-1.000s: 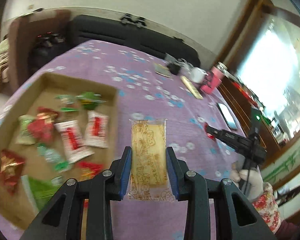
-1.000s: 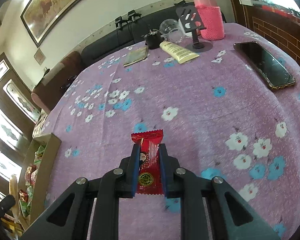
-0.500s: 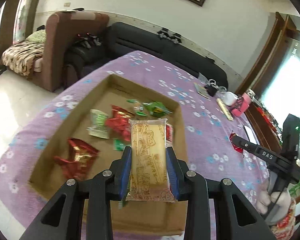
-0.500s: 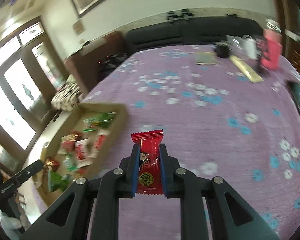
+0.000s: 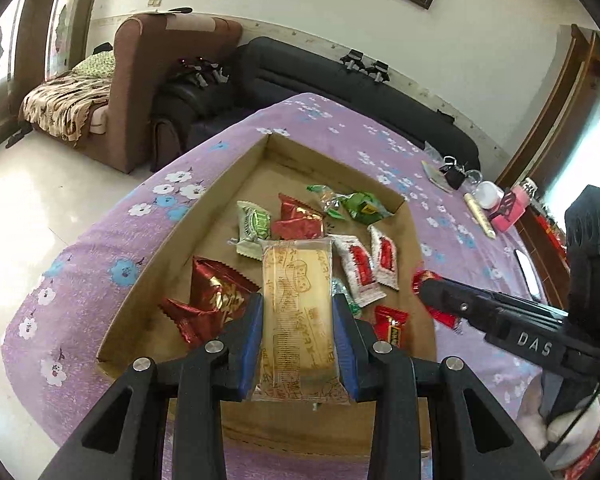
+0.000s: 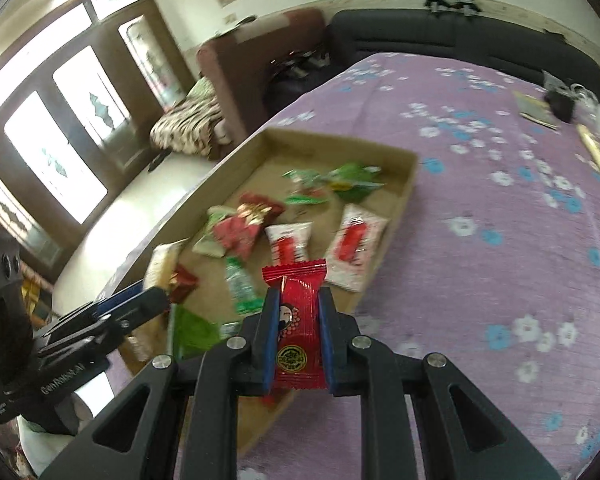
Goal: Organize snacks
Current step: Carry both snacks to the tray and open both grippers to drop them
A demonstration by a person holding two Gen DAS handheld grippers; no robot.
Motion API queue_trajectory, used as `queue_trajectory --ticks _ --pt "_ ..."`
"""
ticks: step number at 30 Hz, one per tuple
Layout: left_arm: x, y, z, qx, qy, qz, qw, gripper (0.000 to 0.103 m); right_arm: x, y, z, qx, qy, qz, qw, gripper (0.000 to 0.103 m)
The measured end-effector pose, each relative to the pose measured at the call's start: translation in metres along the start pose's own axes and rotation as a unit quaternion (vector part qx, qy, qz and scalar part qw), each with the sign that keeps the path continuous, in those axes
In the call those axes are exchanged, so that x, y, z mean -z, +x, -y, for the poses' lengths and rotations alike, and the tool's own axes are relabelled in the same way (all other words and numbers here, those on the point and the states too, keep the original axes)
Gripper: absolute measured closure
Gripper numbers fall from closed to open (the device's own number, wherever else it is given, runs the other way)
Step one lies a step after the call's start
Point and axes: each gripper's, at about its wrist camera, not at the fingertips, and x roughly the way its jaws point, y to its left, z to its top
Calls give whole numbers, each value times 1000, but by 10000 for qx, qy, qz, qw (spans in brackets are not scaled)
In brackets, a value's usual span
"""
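The left gripper (image 5: pixel 298 344) tilts downward over the near part of the box (image 5: pixel 172 236), its blue pads clamped on a yellow biscuit pack (image 5: pixel 296 320) held lengthwise between them. The right gripper (image 6: pixel 298 344), also angled down, grips a red candy (image 6: pixel 298 320) by its sides, hanging over the box's (image 6: pixel 410 178) near right edge. Beyond lie loose snacks: a red foil pack (image 5: pixel 216 296), white-and-red sachets (image 5: pixel 360 268), a green pack (image 5: pixel 364 208). The purple flowered cloth (image 5: pixel 328 120) stretches on toward a dark sofa (image 5: pixel 284 68).
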Motion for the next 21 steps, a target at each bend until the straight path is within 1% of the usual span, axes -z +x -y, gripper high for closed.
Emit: queue_trajectory --ticks 7,15,21 --pt "1 5 3 -174 154 15 9997 68 -2 26 -24 -12 -181 -224 9996 85" --pt "2 8 2 -308 188 62 9993 67 -10 51 -29 180 -295 -312 9989 85" --pt "1 8 -3 -316 140 91 9994 67 -18 63 -29 292 -308 -357 9985 85"
